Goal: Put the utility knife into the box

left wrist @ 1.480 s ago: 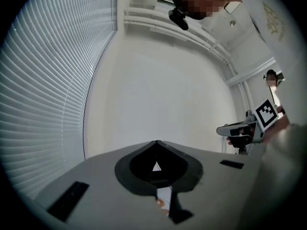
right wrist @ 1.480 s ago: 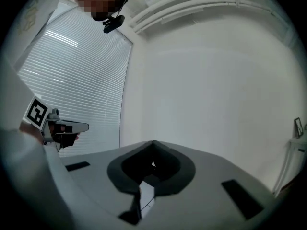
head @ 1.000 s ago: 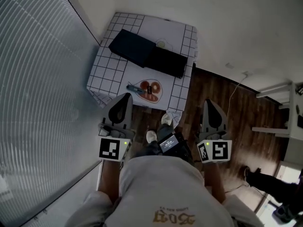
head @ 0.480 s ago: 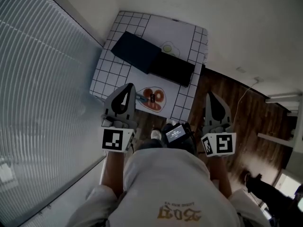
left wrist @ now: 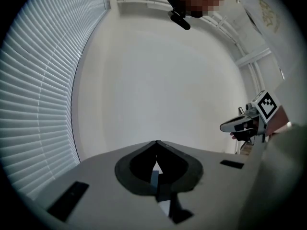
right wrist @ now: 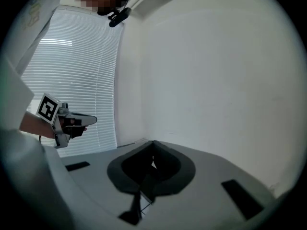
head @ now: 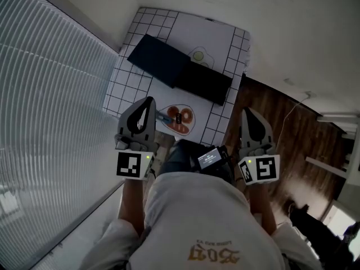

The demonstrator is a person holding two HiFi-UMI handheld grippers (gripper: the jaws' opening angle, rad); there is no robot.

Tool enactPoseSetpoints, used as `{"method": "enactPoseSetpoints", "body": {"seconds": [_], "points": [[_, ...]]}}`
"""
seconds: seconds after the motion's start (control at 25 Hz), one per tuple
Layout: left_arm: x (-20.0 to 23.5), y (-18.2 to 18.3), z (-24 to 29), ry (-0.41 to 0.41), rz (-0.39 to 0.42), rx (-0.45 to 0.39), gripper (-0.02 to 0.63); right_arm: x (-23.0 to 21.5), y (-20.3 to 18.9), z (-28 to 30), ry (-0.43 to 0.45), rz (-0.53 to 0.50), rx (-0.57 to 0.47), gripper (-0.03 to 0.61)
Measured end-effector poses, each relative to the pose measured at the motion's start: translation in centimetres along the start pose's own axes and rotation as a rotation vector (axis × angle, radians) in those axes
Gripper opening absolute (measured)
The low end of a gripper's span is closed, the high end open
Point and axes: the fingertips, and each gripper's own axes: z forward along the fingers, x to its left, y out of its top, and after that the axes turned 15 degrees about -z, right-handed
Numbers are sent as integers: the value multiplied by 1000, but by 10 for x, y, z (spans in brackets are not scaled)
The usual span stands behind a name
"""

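l gripper (head: 148, 101) & r gripper (head: 248, 112): jaws pressed together, nothing between. knife (head: 163, 116) lies on red-patterned mat (head: 183, 120) near table (head: 214, 30) edge, just beside l gripper. black box (head: 180, 69) farther back.

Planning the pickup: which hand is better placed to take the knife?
Left. The left tongs are right beside the knife on the table; the right tongs are over the floor, past the table's corner. Both are shut.

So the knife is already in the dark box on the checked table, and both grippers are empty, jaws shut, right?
Not quite. In the head view the knife lies on the oval mat, outside the dark box. The left gripper and right gripper are empty, jaws shut.
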Motion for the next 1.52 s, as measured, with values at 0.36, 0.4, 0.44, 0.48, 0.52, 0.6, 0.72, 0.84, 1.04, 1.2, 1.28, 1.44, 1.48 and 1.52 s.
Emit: {"method": "enactPoseSetpoints", "body": {"seconds": [0.36,0.4,0.44,0.48,0.52,0.6,0.72,0.84,1.04,1.2,1.28,1.44,1.48,1.52], "points": [[20,-27,25,-33,-33,50,9,1,-27,8,-23,2,85,8],[21,-30,26,-37,-31,57,9,2,-29,9,-25,2,90,8],[22,-33,28,-40,-28,64,9,3,-32,11,-25,2,96,8],[23,-37,29,-42,-26,73,9,4,-35,13,-25,1,103,8],[23,-41,31,-42,-24,85,9,5,-38,14,-24,1,110,8],[24,-50,33,-43,-9,111,9,9,-45,18,-19,6,123,8],[25,-66,33,-48,32,150,9,20,-54,23,-1,6,143,8],[32,-83,32,-53,32,171,9,35,-66,28,39,-3,171,8],[46,-114,31,-69,27,227,9,65,-91,38,135,-43,223,8],[53,-140,29,-90,44,292,9,82,-109,44,170,-49,261,8],[56,-152,30,-104,55,314,9,87,-119,47,177,-46,274,8],[57,-176,29,-146,89,363,9,100,-136,49,204,-31,306,8],[57,-183,27,-157,95,381,9,103,-140,48,207,-26,319,8],[56,-189,25,-170,104,398,9,106,-142,48,206,-17,331,8]]}}
